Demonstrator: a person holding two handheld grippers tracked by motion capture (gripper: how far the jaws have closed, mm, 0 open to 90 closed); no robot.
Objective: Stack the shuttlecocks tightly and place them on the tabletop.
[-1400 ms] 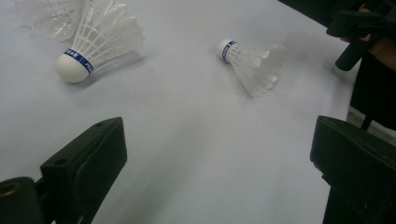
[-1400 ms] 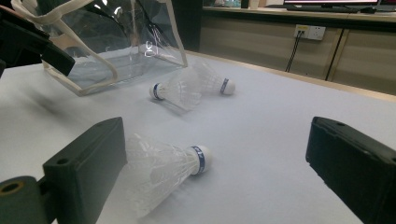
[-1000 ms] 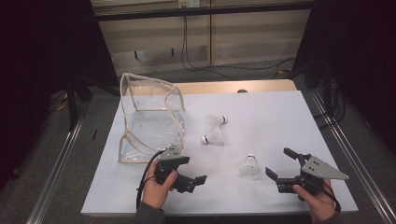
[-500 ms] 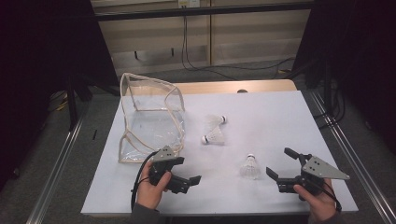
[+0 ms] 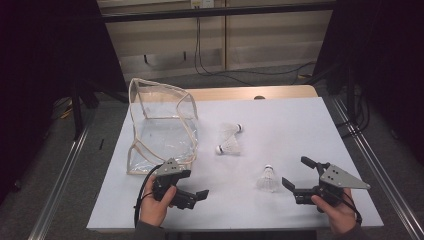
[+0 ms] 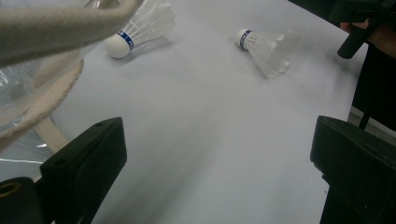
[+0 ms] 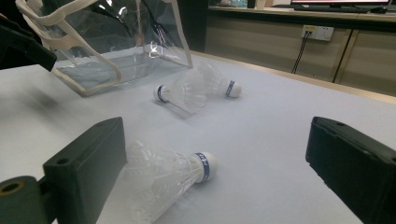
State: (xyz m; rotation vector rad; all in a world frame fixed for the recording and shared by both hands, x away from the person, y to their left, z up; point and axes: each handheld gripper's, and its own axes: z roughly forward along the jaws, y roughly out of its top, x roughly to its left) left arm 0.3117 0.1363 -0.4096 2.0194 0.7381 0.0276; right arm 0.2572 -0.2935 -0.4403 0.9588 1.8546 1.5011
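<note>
Hand-held gripper on the left (image 5: 192,196), jaws open and empty, had swung rightward beside the clear bag (image 5: 162,125), probably toward the shuttlecocks (image 5: 229,146) on the counter (image 5: 300,130); right hand-held gripper (image 5: 300,176) unmoved, agape near the nearest shuttlecock (image 5: 267,178).

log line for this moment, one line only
left tongs: open, empty, by bag | right tongs: open, empty, facing nearest shuttlecock | two more shuttlecocks on table | bag: holds none
</note>
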